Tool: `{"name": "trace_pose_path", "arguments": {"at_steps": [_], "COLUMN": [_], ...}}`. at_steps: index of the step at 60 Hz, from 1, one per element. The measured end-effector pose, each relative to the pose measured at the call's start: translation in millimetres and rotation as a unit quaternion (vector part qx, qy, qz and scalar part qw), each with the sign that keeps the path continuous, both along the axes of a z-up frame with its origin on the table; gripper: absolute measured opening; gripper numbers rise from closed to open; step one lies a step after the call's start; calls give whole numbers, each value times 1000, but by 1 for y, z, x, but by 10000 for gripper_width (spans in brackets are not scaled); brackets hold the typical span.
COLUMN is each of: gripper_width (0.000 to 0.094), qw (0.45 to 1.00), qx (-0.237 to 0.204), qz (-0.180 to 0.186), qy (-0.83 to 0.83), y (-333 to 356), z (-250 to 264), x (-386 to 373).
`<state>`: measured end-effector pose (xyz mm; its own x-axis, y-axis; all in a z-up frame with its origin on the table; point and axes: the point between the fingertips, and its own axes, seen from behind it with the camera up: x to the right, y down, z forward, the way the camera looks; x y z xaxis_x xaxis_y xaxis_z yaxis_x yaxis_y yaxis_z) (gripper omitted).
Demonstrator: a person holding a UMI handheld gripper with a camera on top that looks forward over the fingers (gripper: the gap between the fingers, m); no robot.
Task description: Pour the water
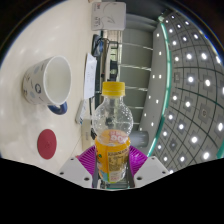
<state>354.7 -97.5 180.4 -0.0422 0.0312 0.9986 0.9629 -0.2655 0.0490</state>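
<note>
A clear plastic bottle (112, 128) with a yellow cap and a yellow-orange label stands upright between my fingers, lifted above the white table (40, 30). My gripper (112, 160) is shut on the bottle's lower body, the purple pads (88, 158) pressing on the label at both sides. A white cup (50, 82) with a dark pattern stands on the table beyond and to the left of the bottle, its mouth open upward.
A round red object (46, 143) lies on the table left of my fingers, nearer than the cup. White shelving and equipment (110, 40) stand beyond the bottle. A dark perforated curved panel (190, 90) lies to the right.
</note>
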Motion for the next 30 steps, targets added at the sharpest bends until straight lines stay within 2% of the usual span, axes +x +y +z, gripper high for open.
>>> {"name": "trace_pose_path", "arguments": {"at_steps": [8,16,22,30], "gripper_width": [414,415,414,415], "qw": [989,978,976,986], "qx": [0,-4,-17,-13], "qz": [29,48,58,56], "qy": [-142,-201,-209,-155], "y": [16,23,25,24], "z": [1,-5,-14,-10], "x": [-10,-19,-22,-21]}}
